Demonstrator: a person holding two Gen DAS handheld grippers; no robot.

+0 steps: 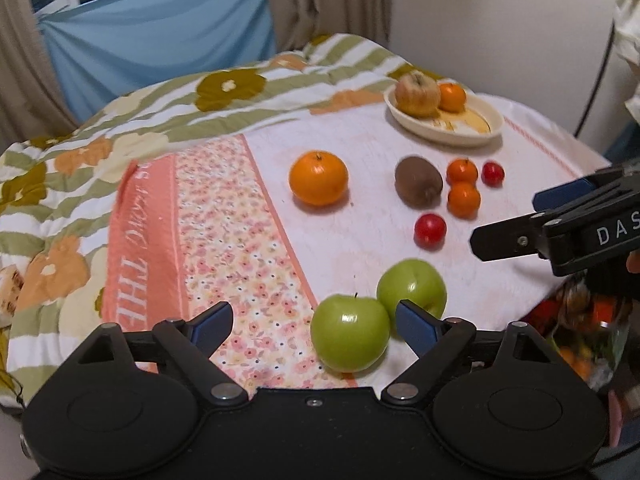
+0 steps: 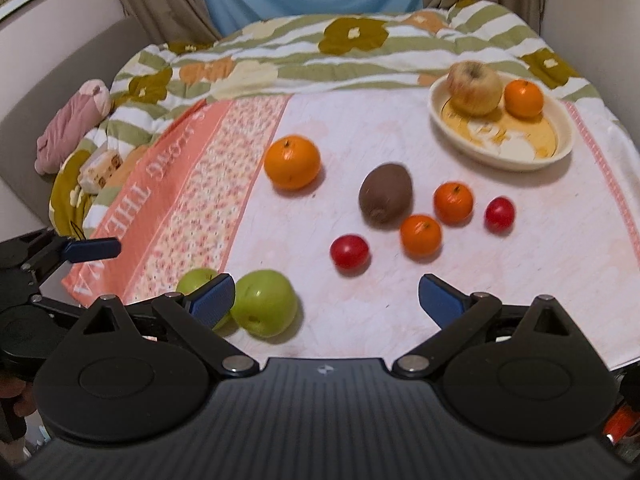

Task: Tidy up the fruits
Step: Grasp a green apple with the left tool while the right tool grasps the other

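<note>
Left gripper (image 1: 312,326) jaws wide, empty, angled down twd near green apple (image 1: 350,334), probably next pick (pads not touching it). Right gripper (image 2: 326,300) also wide, empty, above cloth. Apple glossy, stem up, touching 2nd green apple (image 1: 412,288) at near edge. Bowl (image 1: 448,136) at far end holds yellowish apple + small orange, likely the drop spot.

**Two wrist views, one table**

Your left wrist camera looks steeply down from the table's near left, close over the green apples (image 1: 378,316). Your right wrist camera sits just to its right, facing the same way. Both share the dish (image 1: 446,134), the large orange (image 2: 292,162) and the kiwi (image 2: 385,194).
</note>
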